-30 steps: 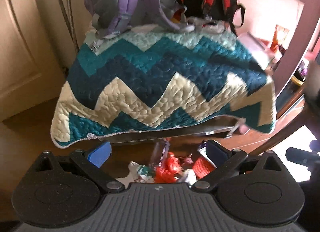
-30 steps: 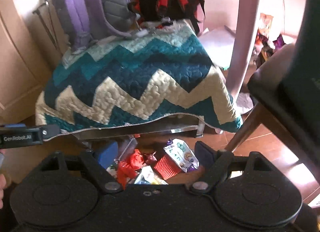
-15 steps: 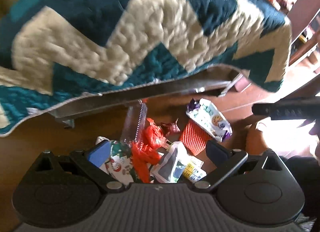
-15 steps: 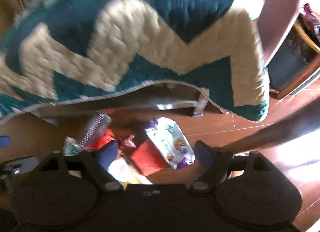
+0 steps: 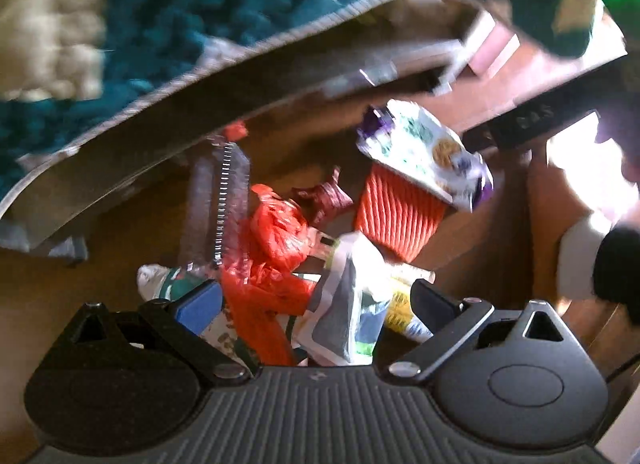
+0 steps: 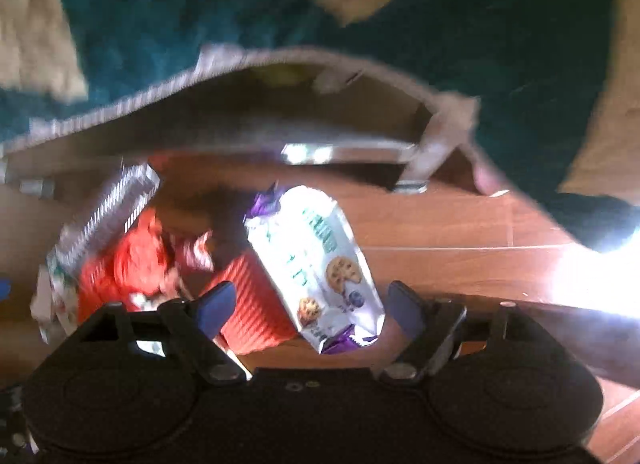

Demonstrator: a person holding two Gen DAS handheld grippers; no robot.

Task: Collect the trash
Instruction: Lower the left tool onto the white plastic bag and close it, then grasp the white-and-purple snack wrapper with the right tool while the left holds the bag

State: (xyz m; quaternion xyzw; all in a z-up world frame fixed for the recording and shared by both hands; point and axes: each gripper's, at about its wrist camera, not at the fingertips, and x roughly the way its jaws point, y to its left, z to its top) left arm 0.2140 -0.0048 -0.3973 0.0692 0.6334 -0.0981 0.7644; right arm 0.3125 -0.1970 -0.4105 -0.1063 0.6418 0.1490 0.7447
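Nothing is collected yet: your whole litter pile lies on the wooden floor point(image 6: 460, 232) at the quilt's point(image 5: 160, 16) hem. Leftmost is a clear ridged plastic tray point(image 5: 218, 200), then a crumpled orange bag point(image 5: 272, 248), a red ribbed paper cup point(image 5: 400, 216), and a white cookie packet point(image 6: 320, 260) overlapping it. Your left gripper point(image 5: 316, 300) is spread above the orange bag; your right gripper point(image 6: 308, 304) is spread around the packet, pinching nothing.

Blurry all over in both views. Blanket point(image 6: 460, 44) cut off at the top. Cookie bag point(image 6: 320, 264) words too smeared to read. Red ribbed wrapper point(image 5: 400, 220) half hidden under it.
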